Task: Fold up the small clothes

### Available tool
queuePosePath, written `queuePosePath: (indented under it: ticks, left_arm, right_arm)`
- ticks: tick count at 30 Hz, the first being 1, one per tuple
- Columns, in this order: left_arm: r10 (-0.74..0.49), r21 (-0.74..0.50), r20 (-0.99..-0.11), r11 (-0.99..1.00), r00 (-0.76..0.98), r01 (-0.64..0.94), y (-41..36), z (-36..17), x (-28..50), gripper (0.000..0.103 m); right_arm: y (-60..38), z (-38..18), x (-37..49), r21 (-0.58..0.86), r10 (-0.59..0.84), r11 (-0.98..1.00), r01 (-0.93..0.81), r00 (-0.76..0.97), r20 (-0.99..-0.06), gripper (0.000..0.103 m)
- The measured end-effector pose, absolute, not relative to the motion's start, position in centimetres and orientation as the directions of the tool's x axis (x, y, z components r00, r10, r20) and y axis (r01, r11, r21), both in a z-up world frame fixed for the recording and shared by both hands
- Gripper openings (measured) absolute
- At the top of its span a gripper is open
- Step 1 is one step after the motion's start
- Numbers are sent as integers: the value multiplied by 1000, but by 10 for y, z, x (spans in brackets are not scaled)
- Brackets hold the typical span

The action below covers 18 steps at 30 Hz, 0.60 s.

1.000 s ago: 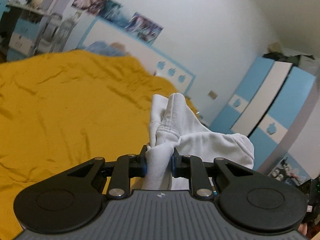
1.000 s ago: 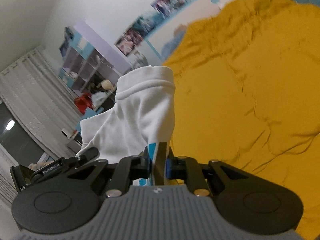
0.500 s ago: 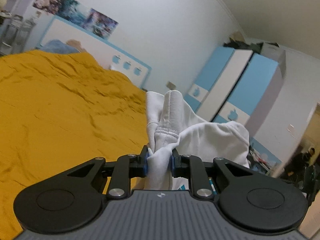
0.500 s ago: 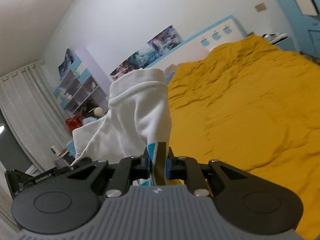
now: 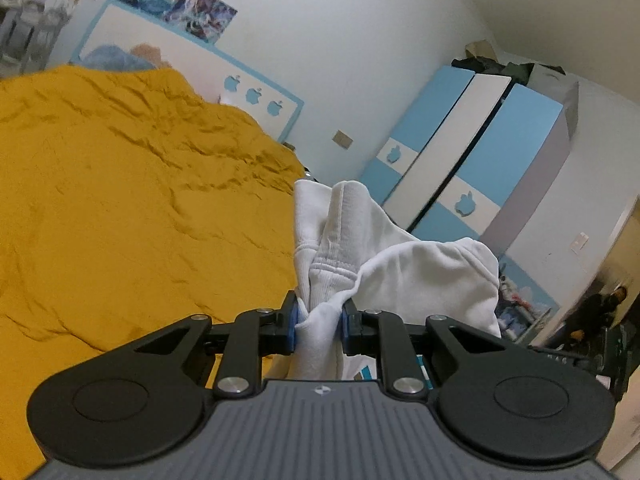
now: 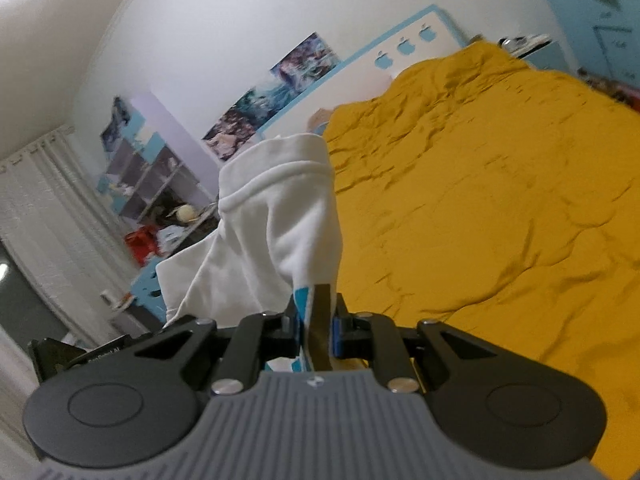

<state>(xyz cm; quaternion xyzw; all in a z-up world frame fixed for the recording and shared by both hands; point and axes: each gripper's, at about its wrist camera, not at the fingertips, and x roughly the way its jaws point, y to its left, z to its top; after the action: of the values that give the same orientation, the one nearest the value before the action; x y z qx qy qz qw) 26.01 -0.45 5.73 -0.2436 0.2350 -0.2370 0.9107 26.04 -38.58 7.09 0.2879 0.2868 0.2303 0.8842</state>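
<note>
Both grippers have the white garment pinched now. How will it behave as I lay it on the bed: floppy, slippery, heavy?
The white garment is likely floppy: it bunches and droops around the left gripper. Probably light, since the right gripper's thin pinch holds it. Its soft knit probably won't slide on the wrinkled yellow bedspread.

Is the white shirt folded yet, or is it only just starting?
Only just starting. Done: both ends are picked up. In hand: the left gripper and right gripper are each shut on the white garment, held bunched above the yellow bed. Left: lay it flat there and make every fold.
</note>
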Motion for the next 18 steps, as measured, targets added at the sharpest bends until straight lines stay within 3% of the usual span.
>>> queuePosePath:
  ticks: [4, 8, 18]
  left_arm:
    - [-497, -542, -367, 801, 786, 254, 11, 50, 269, 21]
    - [-453, -534, -471, 829, 757, 164, 26, 15, 302, 21]
    - [-458, -541, -607, 837, 649, 85, 39, -64, 392, 21]
  right_arm:
    - [-366, 57, 282, 685, 640, 680, -260, 666, -383, 9]
    - [-343, 20, 319, 707, 663, 675, -212, 596, -453, 9]
    - [-300, -59, 418, 600, 569, 790, -128, 518, -639, 9]
